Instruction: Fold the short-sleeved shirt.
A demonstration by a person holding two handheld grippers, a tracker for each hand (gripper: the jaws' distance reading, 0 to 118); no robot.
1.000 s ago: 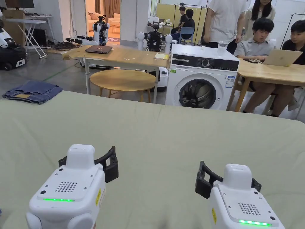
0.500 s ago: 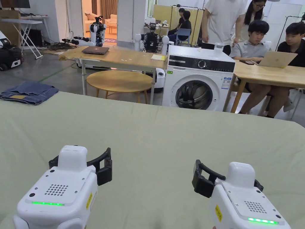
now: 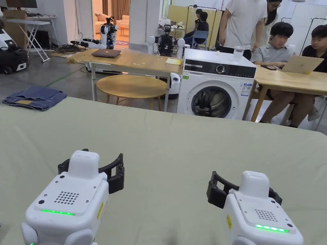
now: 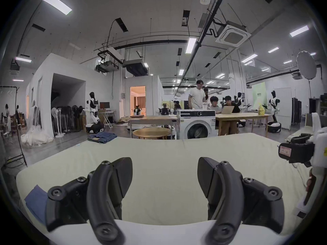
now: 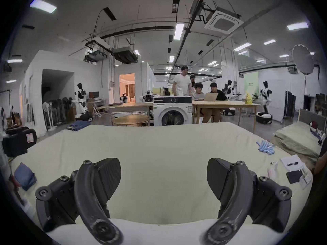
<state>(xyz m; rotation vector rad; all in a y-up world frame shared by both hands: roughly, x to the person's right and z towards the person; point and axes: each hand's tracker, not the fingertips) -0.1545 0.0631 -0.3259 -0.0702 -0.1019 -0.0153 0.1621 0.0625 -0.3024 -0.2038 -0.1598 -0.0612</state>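
Both grippers hover side by side over the near part of a pale green sheet (image 3: 178,143). My left gripper (image 3: 92,161) (image 4: 164,160) is open, with only bare sheet between its black jaws. My right gripper (image 3: 245,185) (image 5: 163,160) is open as well and holds nothing. A small blue folded cloth (image 4: 36,201) (image 5: 24,176) lies flat at the near left edge of the sheet, left of the left gripper. The right gripper (image 4: 297,151) also appears at the right of the left gripper view, and the left gripper (image 5: 17,142) at the left of the right gripper view.
Folded jeans (image 3: 35,98) lie on the far left corner. Light blue items (image 5: 265,148) and papers with a dark device (image 5: 297,171) sit at the right edge. Beyond the sheet are a washing machine (image 3: 217,86), a round table (image 3: 131,85) and several people at a desk (image 3: 287,79).
The head camera has shifted slightly. Both grippers stay open and hover in about the same place over the sheet.
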